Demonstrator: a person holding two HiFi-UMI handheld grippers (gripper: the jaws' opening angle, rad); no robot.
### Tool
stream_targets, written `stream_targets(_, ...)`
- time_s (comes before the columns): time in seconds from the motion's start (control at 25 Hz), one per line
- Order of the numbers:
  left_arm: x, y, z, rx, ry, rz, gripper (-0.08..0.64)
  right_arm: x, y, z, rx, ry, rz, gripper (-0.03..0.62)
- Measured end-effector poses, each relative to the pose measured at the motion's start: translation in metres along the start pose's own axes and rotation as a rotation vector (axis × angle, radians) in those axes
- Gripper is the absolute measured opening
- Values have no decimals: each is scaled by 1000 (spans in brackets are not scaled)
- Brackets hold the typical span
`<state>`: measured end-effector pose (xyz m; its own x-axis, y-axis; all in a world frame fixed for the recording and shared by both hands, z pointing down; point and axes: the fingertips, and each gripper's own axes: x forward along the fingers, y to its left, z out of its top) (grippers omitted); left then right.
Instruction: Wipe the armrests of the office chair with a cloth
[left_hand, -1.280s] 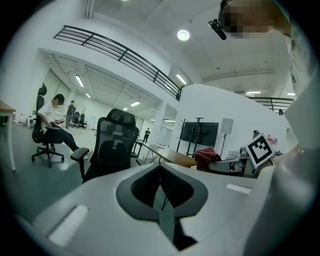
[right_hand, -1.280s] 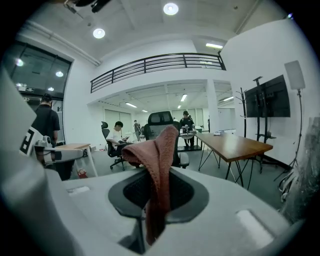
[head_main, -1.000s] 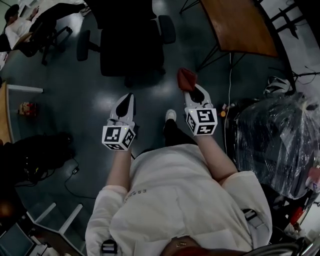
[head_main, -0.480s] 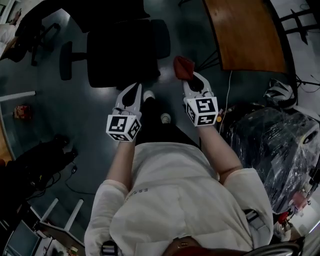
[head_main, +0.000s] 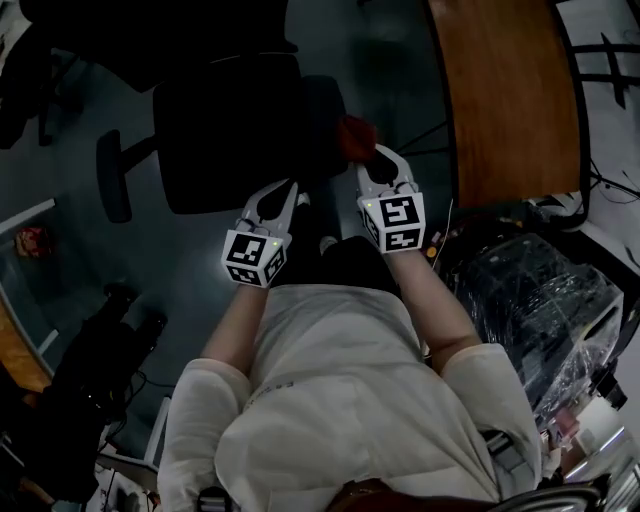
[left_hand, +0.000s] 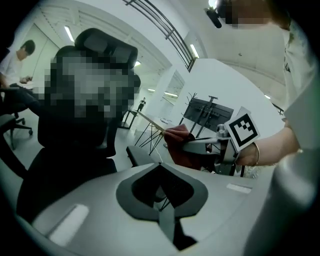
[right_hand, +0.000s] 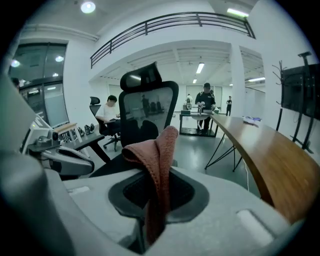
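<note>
Red-brown cloth, upper centre of head view, clamped in right gripper just beside office chair armrest. Soft, light, limp; probably best held at bunched fold. Left gripper closed, empty.

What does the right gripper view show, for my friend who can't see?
The right claw is shut on a reddish cloth that sticks up in front. Behind it stands a black office chair, with a long wooden table at the right.
</note>
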<state>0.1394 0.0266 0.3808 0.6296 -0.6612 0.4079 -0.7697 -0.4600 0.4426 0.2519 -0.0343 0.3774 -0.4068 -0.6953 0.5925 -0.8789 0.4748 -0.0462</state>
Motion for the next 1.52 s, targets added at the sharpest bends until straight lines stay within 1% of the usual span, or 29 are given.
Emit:
stream_targets(0.12, 28, 21, -9, -33, 35, -8, 17, 46, -11, 11, -91, 34, 23, 46)
stream_targets(0.28, 54, 28, -32, -97, 64, -14, 17, 99, -23, 12, -214, 83, 69, 46)
stream_targets(0.36, 68, 35, -42, -115, 76, 10, 17, 127, -27, 13, -278, 100, 91, 46)
stream_targets(0.44, 79, 45, -51, -141, 77, 50, 17, 149, -29, 14, -347, 106, 105, 46)
stream_targets(0.52, 86, 54, -57, -173, 74, 85, 17, 165, -30, 17, -412, 105, 103, 46)
stream_targets(0.64, 93, 59, -64, -192, 77, 101, 17, 180, -32, 19, -465, 102, 94, 46)
stream_targets(0.76, 98, 59, -68, -186, 93, 83, 17, 187, -29, 17, -472, 112, 110, 46)
stream_targets(0.88, 106, 57, -70, -179, 106, 45, 17, 189, -23, 14, -481, 118, 140, 46)
stream_targets(1.0, 110, 52, -72, -212, 104, 5, 17, 183, -13, 9, -443, 131, 189, 46)
stream_targets(1.08, 110, 51, -74, -233, 96, -1, 17, 176, -4, 2, -425, 141, 227, 46)
stream_targets(1.16, 109, 51, -75, -236, 89, -4, 17, 168, 3, -4, -422, 140, 245, 46)
stream_targets(1.4, 109, 49, -76, -209, 94, -43, 6, 146, 12, -20, -364, 142, 279, 44)
stream_targets(1.52, 108, 49, -76, -198, 96, -47, 6, 132, 21, -29, -348, 147, 301, 44)
